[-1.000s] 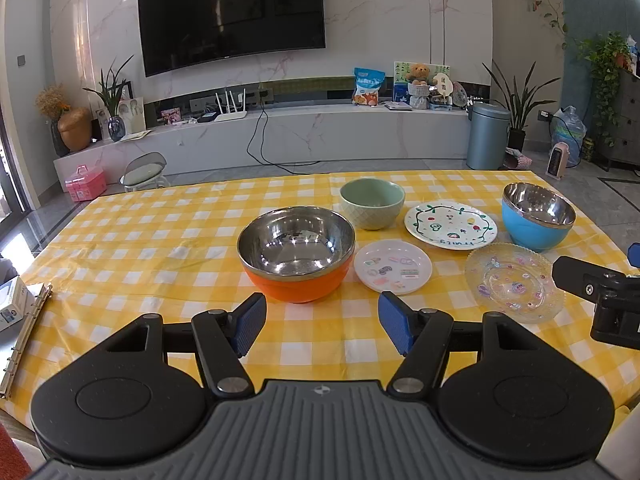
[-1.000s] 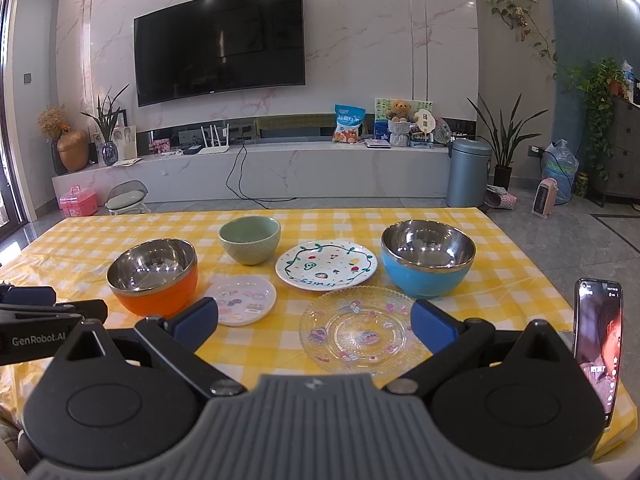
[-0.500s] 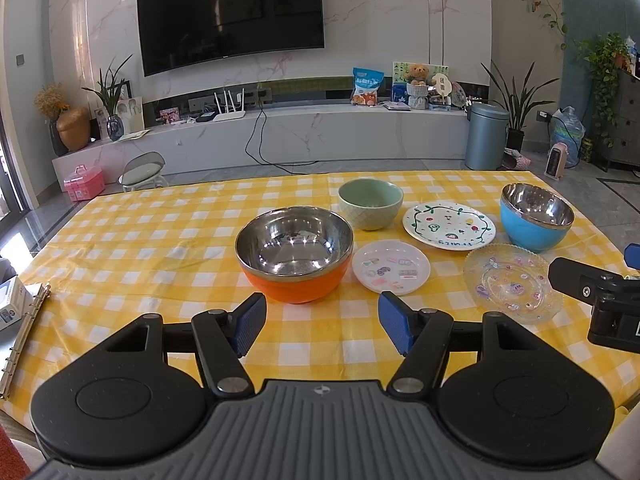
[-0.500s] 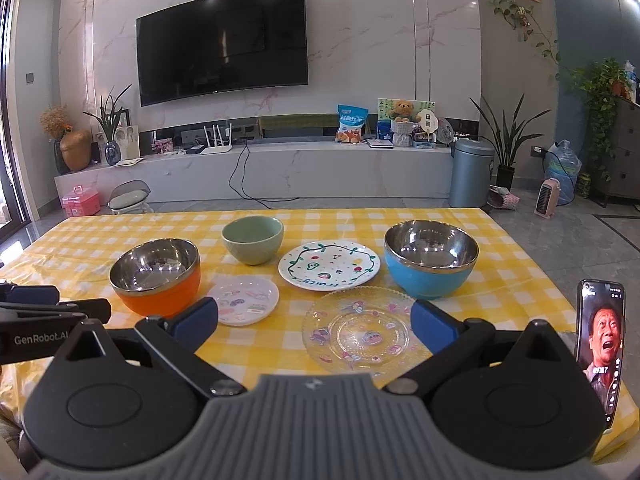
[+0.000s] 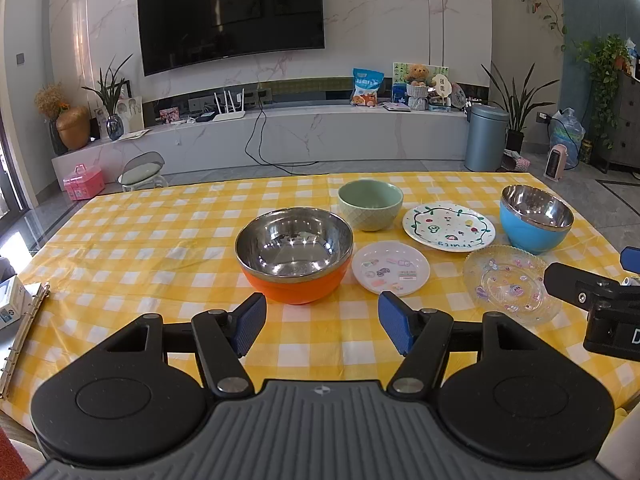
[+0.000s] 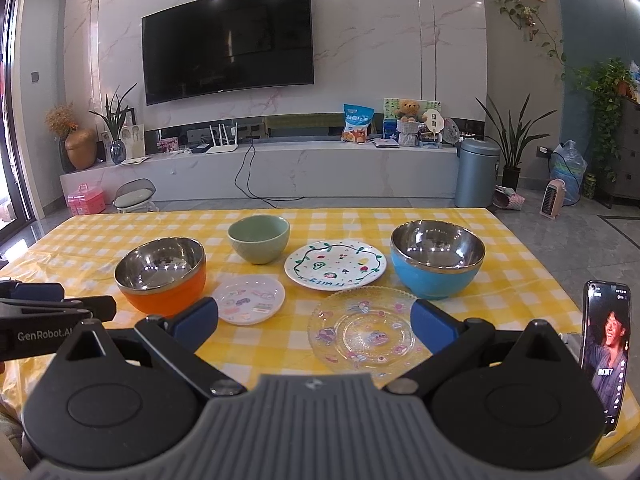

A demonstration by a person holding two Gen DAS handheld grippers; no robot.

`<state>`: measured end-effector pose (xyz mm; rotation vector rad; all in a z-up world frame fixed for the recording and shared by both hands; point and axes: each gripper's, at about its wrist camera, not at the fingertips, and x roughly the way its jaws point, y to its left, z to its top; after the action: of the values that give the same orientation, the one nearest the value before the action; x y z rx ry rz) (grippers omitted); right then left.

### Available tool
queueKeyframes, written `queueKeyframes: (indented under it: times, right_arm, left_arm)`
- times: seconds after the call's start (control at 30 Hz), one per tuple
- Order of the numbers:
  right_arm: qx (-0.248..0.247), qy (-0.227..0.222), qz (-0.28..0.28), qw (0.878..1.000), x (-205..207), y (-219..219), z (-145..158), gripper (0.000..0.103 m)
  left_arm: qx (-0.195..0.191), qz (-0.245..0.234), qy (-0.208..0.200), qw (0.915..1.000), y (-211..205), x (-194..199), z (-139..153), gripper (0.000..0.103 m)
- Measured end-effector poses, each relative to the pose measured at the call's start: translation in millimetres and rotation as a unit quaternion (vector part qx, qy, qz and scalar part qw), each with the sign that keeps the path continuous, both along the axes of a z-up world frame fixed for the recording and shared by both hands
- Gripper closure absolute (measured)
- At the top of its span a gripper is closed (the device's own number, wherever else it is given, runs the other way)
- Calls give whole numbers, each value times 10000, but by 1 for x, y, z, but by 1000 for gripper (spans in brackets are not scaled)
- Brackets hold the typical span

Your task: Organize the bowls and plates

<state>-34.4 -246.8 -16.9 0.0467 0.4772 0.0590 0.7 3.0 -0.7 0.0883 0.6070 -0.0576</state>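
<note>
1. Steel-lined orange bowl (image 5: 294, 254) at table centre; green bowl (image 5: 370, 205) at its 1 o'clock, small sticker plate (image 5: 390, 267) at 3.
2. Painted plate (image 5: 449, 226), glass plate (image 6: 366, 330), blue bowl (image 6: 437, 258) farther right.
3. Left gripper (image 5: 322, 326) and right gripper (image 6: 314, 318) spread wide, empty.

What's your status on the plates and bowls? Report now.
Left tongs open, empty, facing orange bowl. Right tongs open, empty, over glass plate. Three bowls, three plates unstacked on the tablecloth. Phone upright at right edge.
</note>
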Motion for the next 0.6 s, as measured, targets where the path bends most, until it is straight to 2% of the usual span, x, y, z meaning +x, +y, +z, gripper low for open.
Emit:
queueKeyframes:
  times: [0.43, 0.6]
  right_arm:
    - [-10, 3, 34, 10000, 0, 1, -1, 3]
    - [-86, 58, 40, 9999, 5, 4, 2, 3]
  left_arm:
    - [-25, -4, 11, 10000, 0, 0, 0, 27]
    - [-424, -96, 88, 9990, 3, 0, 7, 27]
